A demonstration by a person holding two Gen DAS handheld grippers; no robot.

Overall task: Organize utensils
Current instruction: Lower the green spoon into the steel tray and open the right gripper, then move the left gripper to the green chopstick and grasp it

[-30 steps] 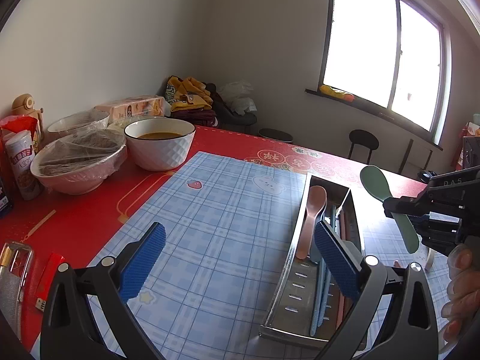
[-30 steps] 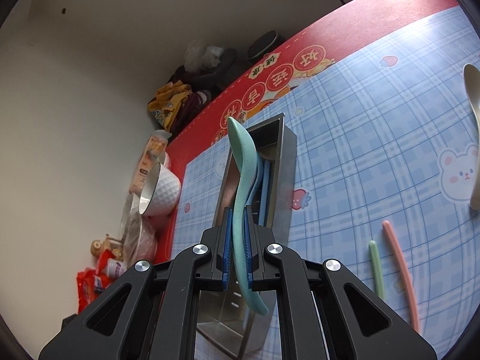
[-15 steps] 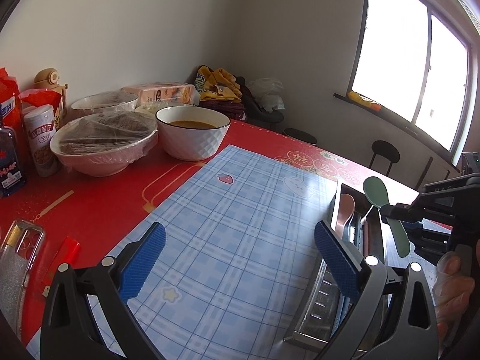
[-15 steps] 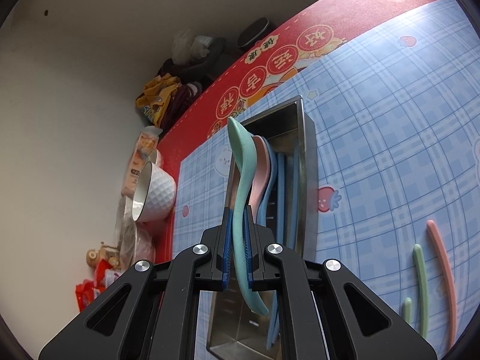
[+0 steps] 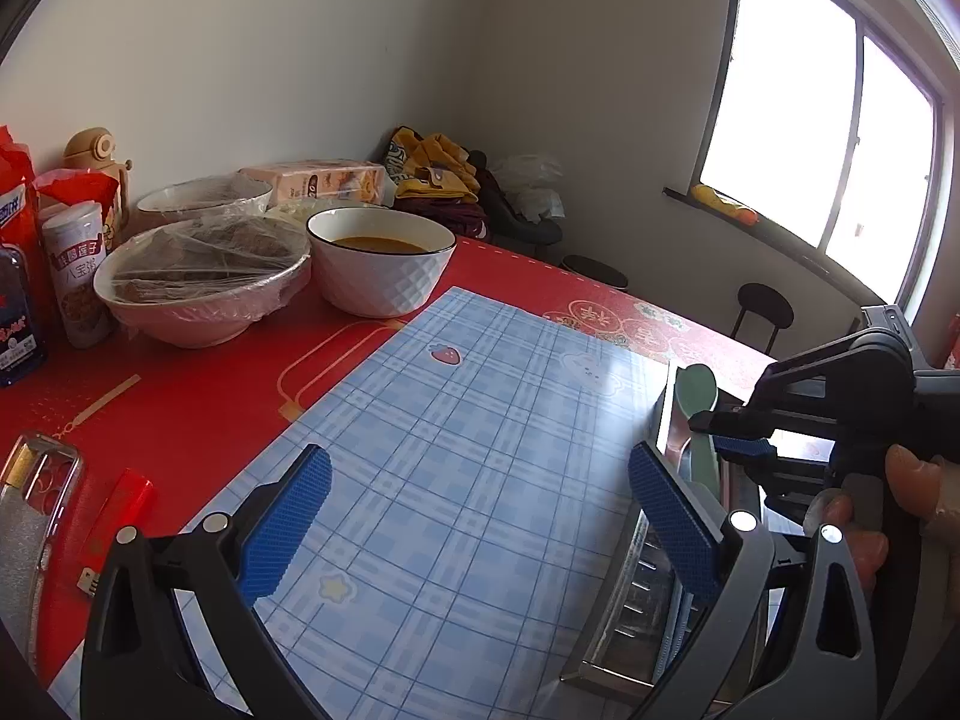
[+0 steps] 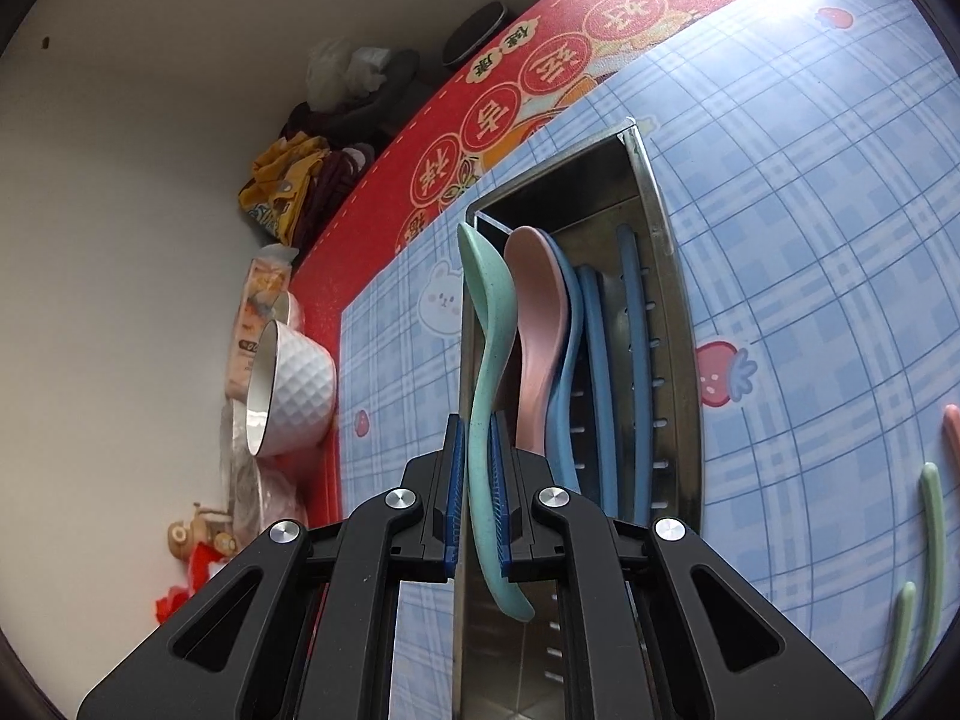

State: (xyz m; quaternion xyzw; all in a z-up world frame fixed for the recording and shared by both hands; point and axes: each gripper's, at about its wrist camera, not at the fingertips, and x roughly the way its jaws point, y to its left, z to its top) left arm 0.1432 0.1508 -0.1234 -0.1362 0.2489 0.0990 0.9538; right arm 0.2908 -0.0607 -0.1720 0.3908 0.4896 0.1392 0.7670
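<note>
Right gripper (image 6: 478,480) pinches green spoon (image 6: 487,360) by handle, bowl pointing far, over left edge of metal tray (image 6: 675,312). Tray on blue mat (image 6: 810,240); inside lie pink spoon (image 6: 536,324), blue utensils (image 6: 600,372). Green chopsticks (image 6: 927,552) on mat, right of tray. Left gripper (image 5: 480,516) jaws spread wide, empty, above mat, tray (image 5: 624,618) at its right.

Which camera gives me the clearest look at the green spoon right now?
The right wrist view: the green spoon runs lengthwise mid-frame, clamped in the right hand-held gripper over the metal utensil tray. The left wrist view shows only its bowl and part of the handle at the right side, partly hidden behind the gripper.
</note>
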